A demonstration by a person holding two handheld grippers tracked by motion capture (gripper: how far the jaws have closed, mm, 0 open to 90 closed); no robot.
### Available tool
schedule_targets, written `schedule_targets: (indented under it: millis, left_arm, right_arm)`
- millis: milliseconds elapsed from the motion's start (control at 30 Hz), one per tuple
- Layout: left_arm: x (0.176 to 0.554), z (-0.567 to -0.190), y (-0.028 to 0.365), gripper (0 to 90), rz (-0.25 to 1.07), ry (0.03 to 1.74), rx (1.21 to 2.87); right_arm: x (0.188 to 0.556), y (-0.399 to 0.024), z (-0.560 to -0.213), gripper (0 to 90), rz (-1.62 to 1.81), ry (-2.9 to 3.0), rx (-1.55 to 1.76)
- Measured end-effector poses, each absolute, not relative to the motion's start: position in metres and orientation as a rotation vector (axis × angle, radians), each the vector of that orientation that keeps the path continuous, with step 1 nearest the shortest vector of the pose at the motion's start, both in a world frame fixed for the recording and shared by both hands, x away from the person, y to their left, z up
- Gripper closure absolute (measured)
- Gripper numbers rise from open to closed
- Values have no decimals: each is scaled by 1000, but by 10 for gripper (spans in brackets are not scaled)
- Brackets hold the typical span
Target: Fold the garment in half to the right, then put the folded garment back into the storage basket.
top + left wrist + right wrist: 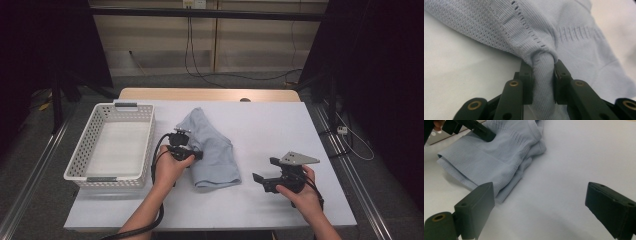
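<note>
Between the left hand-held gripper's (543, 75) closed jaws sits a pinched fold of blue garment (564, 37).

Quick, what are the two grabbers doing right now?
Left gripper: closed on a fold of the light blue garment.
Right gripper: open, holding nothing.

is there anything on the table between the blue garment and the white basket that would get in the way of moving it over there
Nothing visible does. The left gripper is already shut on a bunched fold of the blue garment, and the white basket sits just to its left. The strip of table between them is bare, and the basket looks empty.
</note>
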State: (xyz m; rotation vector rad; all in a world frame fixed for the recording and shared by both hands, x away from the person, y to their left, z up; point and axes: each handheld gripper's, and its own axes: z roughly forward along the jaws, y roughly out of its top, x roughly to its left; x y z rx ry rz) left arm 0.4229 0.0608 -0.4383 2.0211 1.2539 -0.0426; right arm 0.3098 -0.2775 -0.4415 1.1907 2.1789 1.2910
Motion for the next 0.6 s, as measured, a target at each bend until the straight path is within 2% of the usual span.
schedule_targets:
  millis: [267, 600]
  left_arm:
    - [428, -422, 63, 740, -87, 1252, 2030]
    - [439, -393, 70, 742, -95, 1245, 2131]
  right_arm:
    - [310, -277, -441, 83, 1296, 2176, 1186]
    - [310, -276, -440, 80, 1305, 2178, 1185]
